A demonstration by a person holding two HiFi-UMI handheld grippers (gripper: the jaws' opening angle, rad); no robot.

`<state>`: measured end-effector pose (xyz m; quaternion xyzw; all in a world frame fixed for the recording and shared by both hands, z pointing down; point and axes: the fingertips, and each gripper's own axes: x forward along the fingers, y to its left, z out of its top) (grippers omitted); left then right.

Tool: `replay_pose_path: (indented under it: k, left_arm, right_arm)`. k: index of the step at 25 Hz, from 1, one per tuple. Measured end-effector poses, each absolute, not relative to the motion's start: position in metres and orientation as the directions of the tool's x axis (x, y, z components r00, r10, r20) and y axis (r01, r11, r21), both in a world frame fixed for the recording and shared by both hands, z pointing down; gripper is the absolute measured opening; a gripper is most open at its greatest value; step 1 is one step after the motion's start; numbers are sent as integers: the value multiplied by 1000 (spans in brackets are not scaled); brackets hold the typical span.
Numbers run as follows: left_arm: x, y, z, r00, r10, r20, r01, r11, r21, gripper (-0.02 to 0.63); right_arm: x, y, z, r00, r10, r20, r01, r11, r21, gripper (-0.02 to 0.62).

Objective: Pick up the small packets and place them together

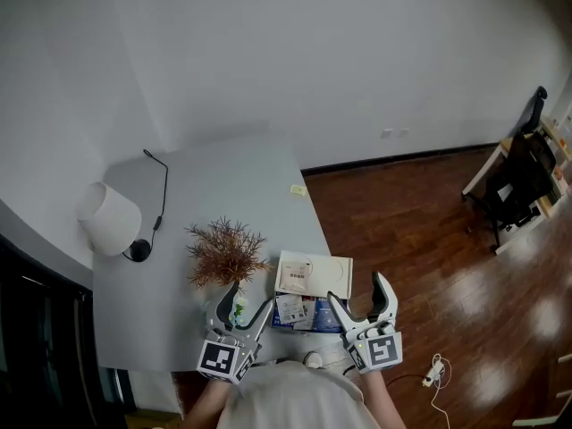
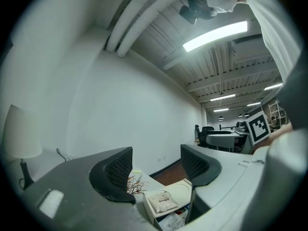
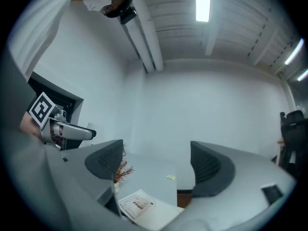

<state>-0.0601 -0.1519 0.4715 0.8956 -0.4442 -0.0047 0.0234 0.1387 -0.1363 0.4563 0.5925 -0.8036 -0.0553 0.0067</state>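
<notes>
1. My left gripper (image 1: 250, 298) (image 2: 156, 165) has its jaws standing apart. Nothing sits between the dark ribbed pads, and they touch nothing.
2. My right gripper (image 1: 357, 291) (image 3: 156, 165) has its jaws spread wide. They are also empty, and I see only open air between the pads.
3. One small white printed packet (image 1: 299, 281) (image 2: 163, 201) (image 3: 137, 206) lies flat on a cream flat cardboard lid (image 1: 332, 273) (image 2: 185, 190) (image 3: 163, 215). It is ahead of and below the left jaws, in line with the gap between them. From the right jaws it is low and closer to the left-hand jaw.
4. More small white packets (image 1: 290, 309) (image 2: 174, 221) lie in a blue-edged open box (image 1: 323, 322). The box is under the near edge of the lid and lower than both pairs of jaws. In the head view it lies between the two grippers.
5. A dried brown twiggy plant in a white vase (image 1: 223, 253) (image 2: 137, 183) (image 3: 122, 167) stands just beyond the left gripper's left-hand jaw. It is apart from the lid.
6. A small yellow paper note (image 1: 298, 189) (image 3: 170, 178) lies far ahead of both jaws on the grey tabletop (image 1: 232, 177).
7. A white cylindrical lampshade (image 1: 109, 219) (image 2: 21, 138) stands well off to the left of the left jaws.
</notes>
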Motion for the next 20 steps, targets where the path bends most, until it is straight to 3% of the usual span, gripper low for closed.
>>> replay_pose_path:
  k: [7,19,20]
  left_arm:
    - [-46,-154,461,630,-776,-21,-776,-630,9,308]
    - [-34,-154,465,649,-761,-1,-761,-649,23,310]
    - [-35,-154,464,645,-764,-7,-763,-645,27,310]
  right_arm:
    - [152,-108,462,-241,-969,-50,-969,238,63,431]
    - [151,-101,473,-284,-959,10,-956,284,74,429]
    - [149,-101,478,-309,-951,23,-949,310,53,403]
